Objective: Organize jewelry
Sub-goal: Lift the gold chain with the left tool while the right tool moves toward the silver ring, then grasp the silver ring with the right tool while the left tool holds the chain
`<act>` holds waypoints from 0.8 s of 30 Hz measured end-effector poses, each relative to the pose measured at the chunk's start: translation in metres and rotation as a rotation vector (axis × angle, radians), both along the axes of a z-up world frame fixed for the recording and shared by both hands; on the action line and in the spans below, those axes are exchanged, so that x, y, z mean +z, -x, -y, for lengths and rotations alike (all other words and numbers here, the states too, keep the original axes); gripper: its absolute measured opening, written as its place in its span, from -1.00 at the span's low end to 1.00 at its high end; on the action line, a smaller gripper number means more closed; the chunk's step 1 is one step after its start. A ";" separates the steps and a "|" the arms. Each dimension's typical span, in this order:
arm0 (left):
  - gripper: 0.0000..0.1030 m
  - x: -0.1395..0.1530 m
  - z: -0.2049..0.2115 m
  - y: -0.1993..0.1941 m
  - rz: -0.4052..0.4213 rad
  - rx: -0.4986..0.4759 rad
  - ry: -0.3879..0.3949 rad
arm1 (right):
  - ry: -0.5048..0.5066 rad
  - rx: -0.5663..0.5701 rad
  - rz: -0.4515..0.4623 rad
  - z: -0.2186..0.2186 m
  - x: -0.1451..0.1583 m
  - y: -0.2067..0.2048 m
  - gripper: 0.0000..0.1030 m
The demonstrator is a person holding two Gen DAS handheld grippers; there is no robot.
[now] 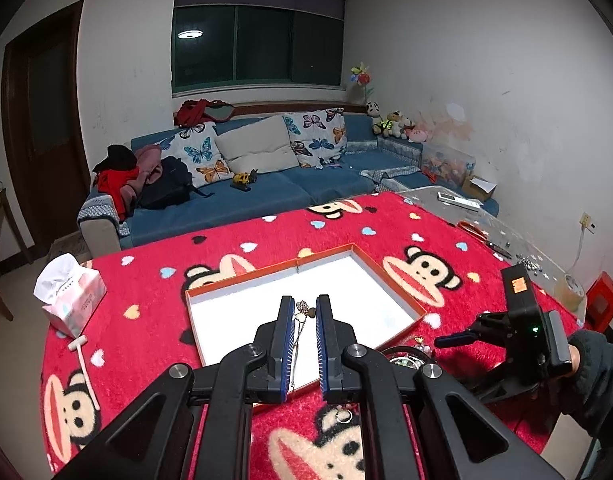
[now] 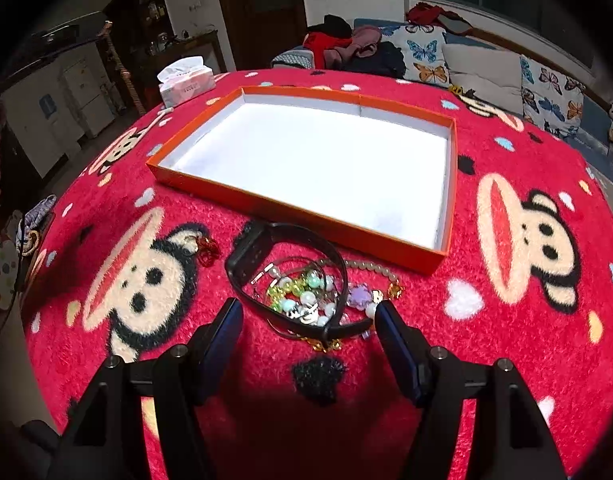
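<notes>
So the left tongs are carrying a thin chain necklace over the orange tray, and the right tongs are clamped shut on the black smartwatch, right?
Not quite. The right tongs are open, their fingers apart on either side of the black smartwatch, as the right wrist view shows. The left tongs do hold the thin chain necklace over the shallow orange cardboard tray.

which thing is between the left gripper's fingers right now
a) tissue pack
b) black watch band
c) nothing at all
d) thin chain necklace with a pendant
d: in the left wrist view the left gripper has a thin chain necklace hanging between its nearly closed fingers, above the orange tray; the black watch band lies on the red cloth in front of the open right gripper.
</notes>
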State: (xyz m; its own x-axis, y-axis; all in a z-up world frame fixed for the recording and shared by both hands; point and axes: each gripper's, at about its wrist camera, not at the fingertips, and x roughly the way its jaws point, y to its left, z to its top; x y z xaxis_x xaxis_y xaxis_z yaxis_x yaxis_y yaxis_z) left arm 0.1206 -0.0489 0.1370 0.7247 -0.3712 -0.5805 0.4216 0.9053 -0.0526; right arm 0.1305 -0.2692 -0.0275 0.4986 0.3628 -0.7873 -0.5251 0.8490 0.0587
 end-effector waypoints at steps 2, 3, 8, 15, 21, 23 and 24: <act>-0.80 -0.002 0.000 -0.001 -0.003 -0.002 -0.002 | -0.019 0.022 0.011 -0.004 0.004 0.003 0.46; -0.80 -0.003 0.001 0.000 -0.005 -0.003 -0.003 | -0.027 0.034 0.018 -0.007 0.006 0.004 0.46; -0.80 -0.005 0.000 0.003 -0.007 -0.001 -0.005 | -0.060 0.115 0.026 -0.032 0.011 0.011 0.46; -0.80 -0.004 -0.004 0.010 -0.004 -0.005 -0.007 | -0.063 0.238 -0.026 -0.073 -0.003 0.020 0.35; -0.80 -0.006 -0.012 0.015 -0.008 0.005 0.006 | -0.080 0.248 -0.093 -0.087 -0.018 0.013 0.03; -0.80 -0.007 -0.015 0.016 -0.009 0.009 0.007 | -0.079 0.232 -0.094 -0.088 -0.021 0.008 -0.09; -0.80 -0.007 -0.017 0.016 -0.009 0.011 0.007 | -0.085 0.224 -0.090 -0.087 -0.020 0.005 -0.14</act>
State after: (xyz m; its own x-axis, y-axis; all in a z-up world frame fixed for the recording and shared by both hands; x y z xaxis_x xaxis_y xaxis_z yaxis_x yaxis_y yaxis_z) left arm 0.1049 -0.0321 0.1301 0.7234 -0.3671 -0.5847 0.4112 0.9094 -0.0623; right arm 0.1251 -0.1818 -0.0478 0.3274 0.5233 -0.7867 -0.6891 0.7019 0.1801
